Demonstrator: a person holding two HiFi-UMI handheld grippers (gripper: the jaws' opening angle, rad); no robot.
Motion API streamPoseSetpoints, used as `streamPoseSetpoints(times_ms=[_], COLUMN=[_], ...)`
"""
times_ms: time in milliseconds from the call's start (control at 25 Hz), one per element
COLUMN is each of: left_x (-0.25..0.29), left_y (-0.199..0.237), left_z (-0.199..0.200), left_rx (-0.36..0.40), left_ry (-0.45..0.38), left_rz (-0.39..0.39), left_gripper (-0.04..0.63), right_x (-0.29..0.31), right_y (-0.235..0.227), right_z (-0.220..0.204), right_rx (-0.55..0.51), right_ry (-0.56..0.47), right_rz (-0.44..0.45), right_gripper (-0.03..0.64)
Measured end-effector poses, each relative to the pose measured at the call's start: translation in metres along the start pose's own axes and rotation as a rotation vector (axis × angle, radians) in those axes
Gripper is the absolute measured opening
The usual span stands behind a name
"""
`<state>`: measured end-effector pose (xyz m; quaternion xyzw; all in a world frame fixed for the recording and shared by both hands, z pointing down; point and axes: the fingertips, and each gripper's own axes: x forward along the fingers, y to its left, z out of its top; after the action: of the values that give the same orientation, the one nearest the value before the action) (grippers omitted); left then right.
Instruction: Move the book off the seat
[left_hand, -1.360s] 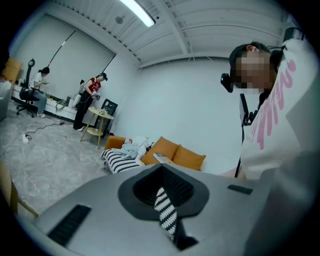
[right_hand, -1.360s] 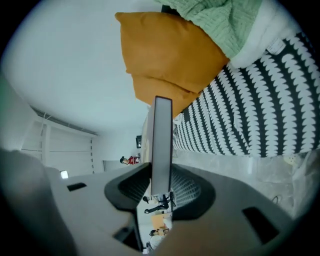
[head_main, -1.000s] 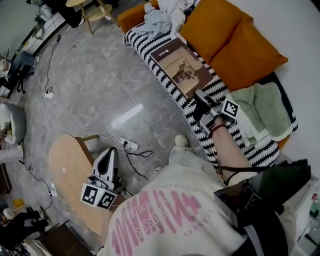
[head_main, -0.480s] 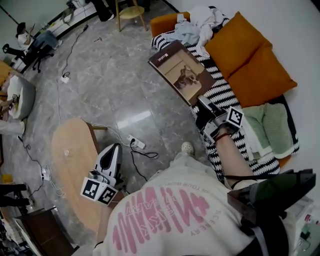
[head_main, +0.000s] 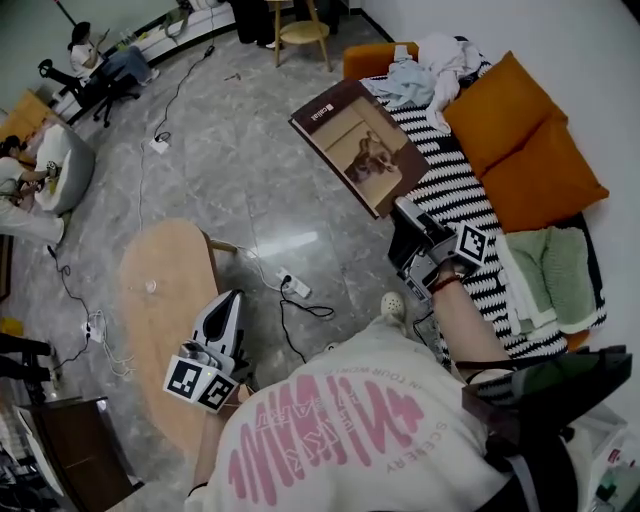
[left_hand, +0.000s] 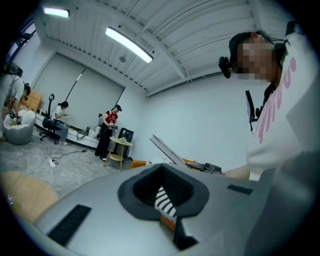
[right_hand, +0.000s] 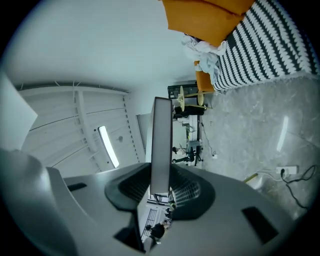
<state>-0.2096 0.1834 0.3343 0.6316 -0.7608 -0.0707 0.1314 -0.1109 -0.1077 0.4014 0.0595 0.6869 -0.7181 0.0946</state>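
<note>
Head view | our right tool (head_main: 402, 212) clamps brown photo-cover book (head_main: 355, 140) by its near corner | book extends up-left, past black-and-white striped seat (head_main: 455, 195) | left tool (head_main: 228, 302) closed, empty.

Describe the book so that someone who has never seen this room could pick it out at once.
Find the sofa with the black-and-white striped cover and orange cushions. Just off its front edge, above the grey floor, the right gripper clamps the book near one corner. It is flat and rigid, dark brown with a tan picture panel, unlike the crumpled clothes nearby.
</note>
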Motion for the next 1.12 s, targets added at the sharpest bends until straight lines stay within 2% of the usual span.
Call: streamPoseSetpoints(times_ms=[360,520,760,1120], left_x=[-0.038,-0.052,-0.071,-0.092], left_y=[0.019,0.032,0.048,0.049], left_z=[0.021,0.036,0.056,0.068], left_rx=[0.034,0.01,0.013,0.013], left_ry=[-0.068,-0.12,-0.182,-0.248], left_rz=[0.09,0.17,0.302,0.498], left_gripper=[0.006,0.006,0.006,0.006], right_x=[0.057,0.088,0.14,0.2], right_y=[0.026,0.037,0.051,0.062], right_z=[-0.051,-0.071,-0.094,-0.118], right_rx=[0.021,0.032,0.052,0.103], right_ry=[0.142,0.231,0.386,0.586], right_rz=[0.117,0.145,0.192,0.235], right_gripper=[0.135,0.135,0.135,0.135])
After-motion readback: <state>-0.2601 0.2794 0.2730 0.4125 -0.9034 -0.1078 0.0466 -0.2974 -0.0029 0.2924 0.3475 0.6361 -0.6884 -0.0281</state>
